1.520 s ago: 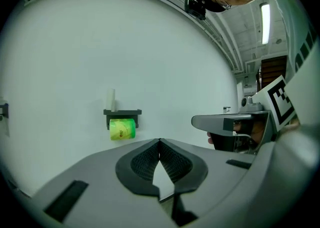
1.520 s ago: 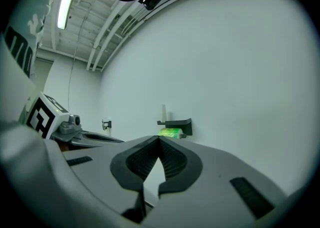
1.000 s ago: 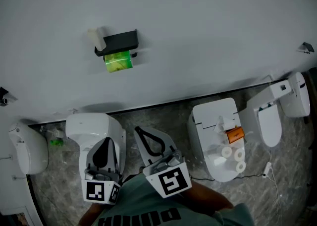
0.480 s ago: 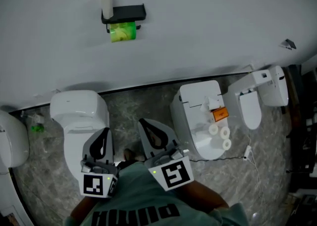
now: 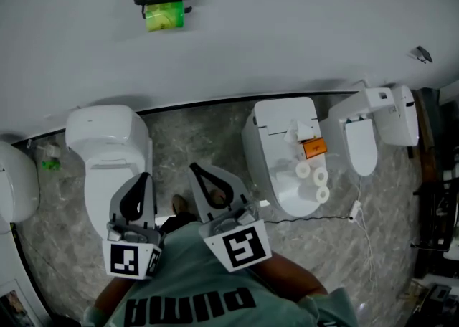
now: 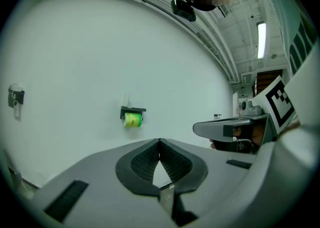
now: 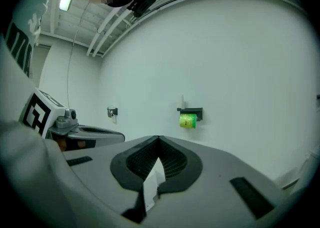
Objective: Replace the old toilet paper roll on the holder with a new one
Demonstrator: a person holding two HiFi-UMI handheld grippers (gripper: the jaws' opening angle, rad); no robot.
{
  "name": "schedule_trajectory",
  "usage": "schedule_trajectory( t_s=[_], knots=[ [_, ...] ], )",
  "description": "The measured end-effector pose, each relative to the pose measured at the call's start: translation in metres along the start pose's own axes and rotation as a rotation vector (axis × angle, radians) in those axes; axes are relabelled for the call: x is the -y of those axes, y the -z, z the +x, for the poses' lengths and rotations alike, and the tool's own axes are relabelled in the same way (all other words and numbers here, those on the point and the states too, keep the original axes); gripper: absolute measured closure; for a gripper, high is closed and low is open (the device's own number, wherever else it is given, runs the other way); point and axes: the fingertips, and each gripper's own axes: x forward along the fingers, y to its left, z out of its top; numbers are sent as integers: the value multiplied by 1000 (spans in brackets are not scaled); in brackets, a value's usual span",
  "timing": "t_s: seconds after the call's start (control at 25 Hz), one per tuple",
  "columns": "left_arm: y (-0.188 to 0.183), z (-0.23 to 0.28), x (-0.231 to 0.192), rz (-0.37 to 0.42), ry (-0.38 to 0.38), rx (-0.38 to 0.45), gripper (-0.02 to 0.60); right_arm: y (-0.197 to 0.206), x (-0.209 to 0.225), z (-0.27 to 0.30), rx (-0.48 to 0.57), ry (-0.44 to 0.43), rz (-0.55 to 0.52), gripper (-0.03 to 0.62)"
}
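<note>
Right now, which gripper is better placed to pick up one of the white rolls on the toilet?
Right. The right gripper is on the side of the white rolls, which lie on the toilet to its right; the left gripper sits farther off, beyond it. Both are shut and empty.

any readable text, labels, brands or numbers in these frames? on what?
"PUMA": on the person's green shirt, upside down in the head view.
Too small to read: any print on the orange item on the toilet.
Patterns only, no text: square markers on the left gripper and right gripper.
</note>
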Motion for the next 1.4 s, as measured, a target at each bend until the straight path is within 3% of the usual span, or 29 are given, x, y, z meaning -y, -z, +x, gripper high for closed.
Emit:
schedule_trajectory(
  t_s=[0.2,0.4,0.6,0.84,1.24,1.4],
  knots=[
    [5,3,44,23,-48,-8,577,20,16,-43,-141,-116,-118,589],
    [16,-3,77,38,-130,-7,577,29,37,-74,-106,-162,-108,589],
    [26,-6,99,43,-152,24,577,36,50,-93,-74,-179,-103,589],
    [32,-10,103,28,-210,8,577,40,55,-106,-95,-197,-121,589],
    [31,-5,107,40,-206,37,577,46,57,-100,-86,-207,-84,591],
    [40,-7,103,21,-231,-28,577,44,56,-95,-74,-207,-62,591]
  ],
)
